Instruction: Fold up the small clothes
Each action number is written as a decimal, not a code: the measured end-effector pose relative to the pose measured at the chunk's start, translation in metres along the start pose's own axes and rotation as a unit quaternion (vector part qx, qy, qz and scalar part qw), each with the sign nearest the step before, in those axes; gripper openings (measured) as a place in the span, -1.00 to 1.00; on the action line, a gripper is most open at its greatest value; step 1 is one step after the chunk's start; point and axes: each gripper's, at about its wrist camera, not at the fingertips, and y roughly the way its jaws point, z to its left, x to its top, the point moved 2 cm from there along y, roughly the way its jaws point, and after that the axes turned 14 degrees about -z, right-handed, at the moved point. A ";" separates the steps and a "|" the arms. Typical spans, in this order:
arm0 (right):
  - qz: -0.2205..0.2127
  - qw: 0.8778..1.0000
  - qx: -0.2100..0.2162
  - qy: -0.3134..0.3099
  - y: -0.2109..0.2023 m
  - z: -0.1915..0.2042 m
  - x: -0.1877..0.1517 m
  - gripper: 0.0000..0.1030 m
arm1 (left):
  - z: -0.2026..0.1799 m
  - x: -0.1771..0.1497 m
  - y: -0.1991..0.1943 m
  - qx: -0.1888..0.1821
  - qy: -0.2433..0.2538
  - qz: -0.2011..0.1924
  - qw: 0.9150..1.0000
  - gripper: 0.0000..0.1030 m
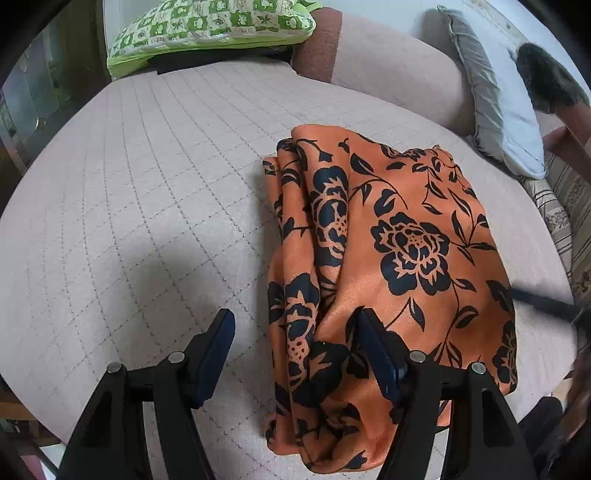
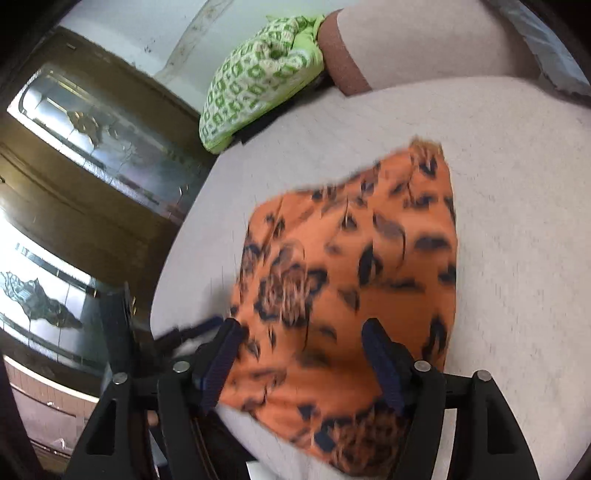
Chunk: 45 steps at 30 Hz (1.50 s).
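An orange cloth with a black flower print [image 1: 388, 258] lies folded in a bundle on the pale quilted cushion [image 1: 147, 184]. My left gripper [image 1: 295, 325] is open above the bundle's near left edge; its right finger is over the cloth, its left finger over bare cushion. In the right wrist view the same cloth [image 2: 351, 277] is blurred by motion. My right gripper [image 2: 301, 332] is open just above the cloth's near part. The other gripper's dark fingers [image 2: 192, 328] show at the cloth's left edge.
A green and white patterned pillow [image 1: 210, 29] lies at the far end of the cushion. A grey pillow [image 1: 495, 99] and a dark furry thing [image 1: 546, 77] lean at the right. Glass-fronted cabinet doors [image 2: 92, 147] stand past the cushion's left edge.
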 end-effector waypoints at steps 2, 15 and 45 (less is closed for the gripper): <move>0.047 0.998 -0.038 -0.017 0.018 -0.014 -0.023 0.50 | -0.004 -0.001 0.001 0.000 0.000 0.001 1.000 0.39; 0.072 0.997 -0.029 -0.012 0.020 -0.020 -0.047 0.58 | -0.004 -0.007 -0.003 0.020 0.007 -0.001 1.000 0.42; 0.010 0.999 -0.044 -0.025 0.012 -0.033 0.021 -0.35 | -0.038 0.039 -0.004 -0.083 -0.019 -0.037 0.996 -0.43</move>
